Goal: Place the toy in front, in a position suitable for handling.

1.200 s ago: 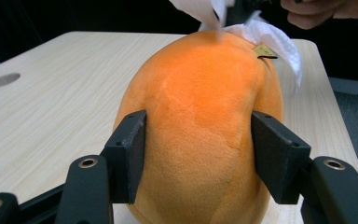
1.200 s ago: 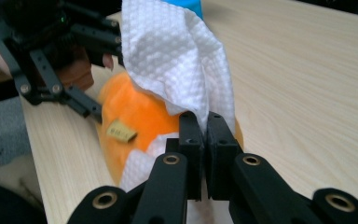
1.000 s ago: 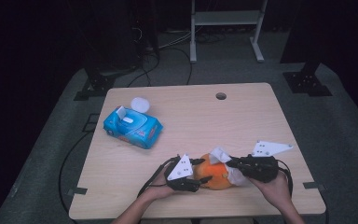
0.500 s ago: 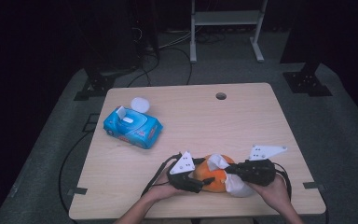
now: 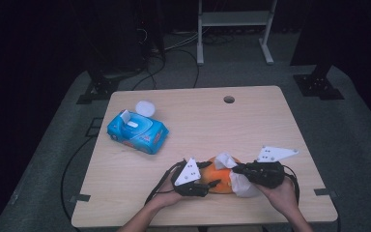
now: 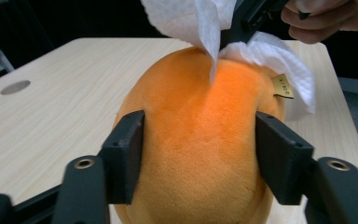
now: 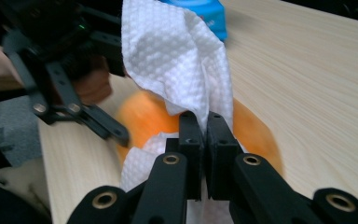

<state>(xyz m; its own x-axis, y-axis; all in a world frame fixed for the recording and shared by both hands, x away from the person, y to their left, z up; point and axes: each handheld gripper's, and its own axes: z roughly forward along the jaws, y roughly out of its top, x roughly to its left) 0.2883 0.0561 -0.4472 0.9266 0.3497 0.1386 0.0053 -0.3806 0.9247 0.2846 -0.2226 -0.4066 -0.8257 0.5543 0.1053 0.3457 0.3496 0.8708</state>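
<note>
An orange plush toy (image 5: 218, 180) lies near the table's front edge. My left gripper (image 5: 211, 175) comes in from its left, and both pads press the plush's sides (image 6: 200, 140), so it is shut on it. My right gripper (image 5: 235, 169) reaches in from the right, jaws shut on a white wet wipe (image 5: 244, 186). The wipe (image 6: 186, 18) drapes over the plush's far end, pinched by the right gripper (image 6: 242, 25). In the right gripper view, the shut right gripper (image 7: 204, 123) holds the wipe (image 7: 172, 60) against the plush (image 7: 144, 116).
A blue pack of wipes (image 5: 137, 133) lies at the table's left, with a white round lid (image 5: 145, 107) just behind it. A cable hole (image 5: 229, 99) sits near the far edge of the table (image 5: 280, 121). A white metal stand (image 5: 232, 19) rises beyond the table.
The right gripper has shifted a little with the wipe, which now hangs lower over the plush's right side. The left gripper and the plush have stayed put.
</note>
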